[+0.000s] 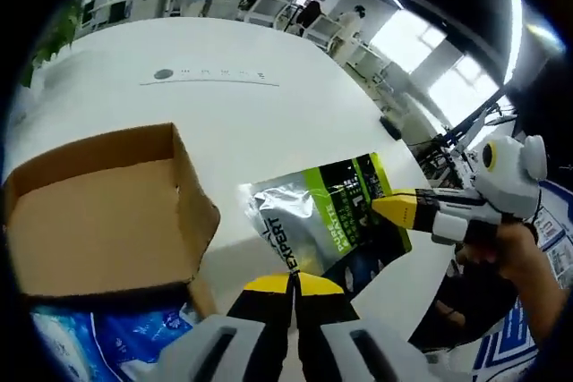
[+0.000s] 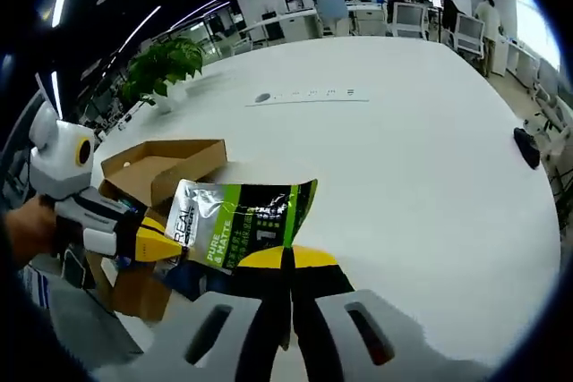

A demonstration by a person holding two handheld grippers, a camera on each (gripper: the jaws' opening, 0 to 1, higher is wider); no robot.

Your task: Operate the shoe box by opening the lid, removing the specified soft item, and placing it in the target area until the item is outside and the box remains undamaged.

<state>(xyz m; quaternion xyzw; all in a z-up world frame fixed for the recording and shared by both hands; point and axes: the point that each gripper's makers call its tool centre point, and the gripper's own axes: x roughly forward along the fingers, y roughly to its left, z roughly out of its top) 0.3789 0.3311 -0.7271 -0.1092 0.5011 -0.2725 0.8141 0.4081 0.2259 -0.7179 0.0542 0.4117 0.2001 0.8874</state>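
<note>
Left gripper view: left gripper (image 1: 291, 282) and right gripper (image 1: 387, 209), jaws closed, each pinch an edge of the green-and-silver pouch (image 1: 327, 212) held above the white table (image 1: 269, 123) beside the opened cardboard box (image 1: 107, 212); extraction looks done, next lower and release it onto the table.

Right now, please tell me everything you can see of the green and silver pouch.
The pouch is a flat, glossy foil bag, silver at one end with green and black panels and printed lettering. It is out of the open cardboard box and above the white table. The left gripper and the right gripper are each shut on an edge of it.
</note>
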